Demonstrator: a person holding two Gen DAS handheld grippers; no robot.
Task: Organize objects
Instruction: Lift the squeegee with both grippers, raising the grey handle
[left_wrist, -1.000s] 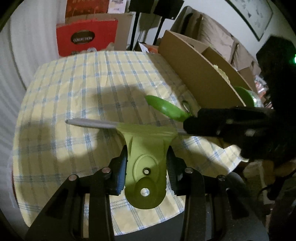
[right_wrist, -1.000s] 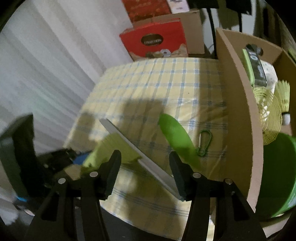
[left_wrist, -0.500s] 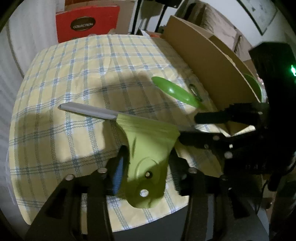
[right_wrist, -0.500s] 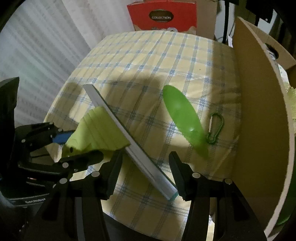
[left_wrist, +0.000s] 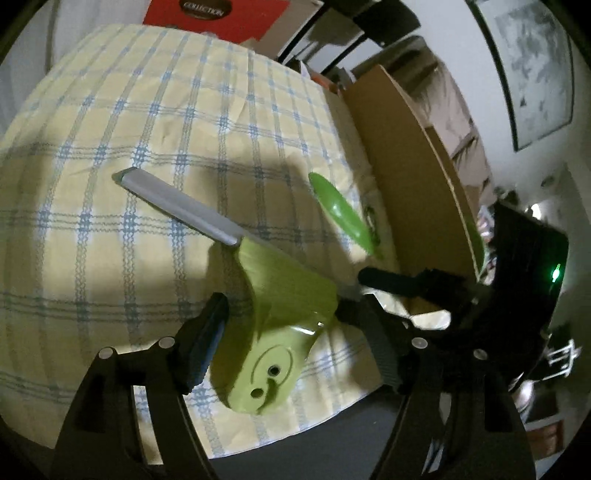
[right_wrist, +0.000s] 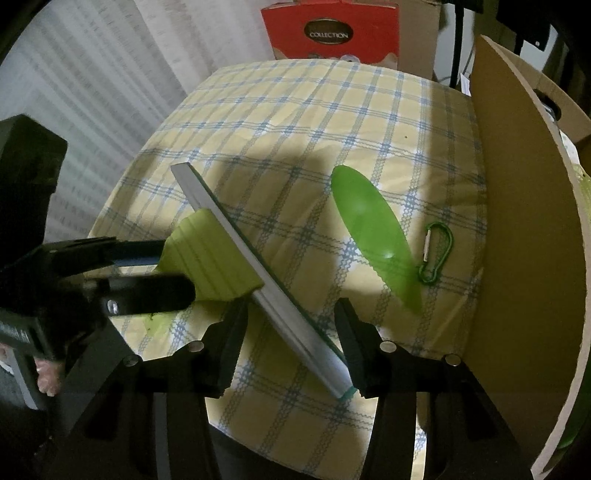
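Judging from both wrist views, I take the squeegee (right_wrist: 236, 273) for a light, rigid tool: hard green plastic handle, stiff grey blade bar, likely slick under the pads. It lies on the checked tablecloth (left_wrist: 110, 110) near the front edge. My left gripper (left_wrist: 295, 339) has just been opening; its jaws now stand spread on either side of the handle, pads clear of it. My right gripper (right_wrist: 291, 339) has just been closing around the near end of the blade bar; the right pad sits at the bar, but I cannot tell if it pinches yet. I would grip the flat bar near its end. Beside it lie a green knife (right_wrist: 373, 229) and a carabiner (right_wrist: 436, 251), close to the cardboard box (right_wrist: 517, 221).
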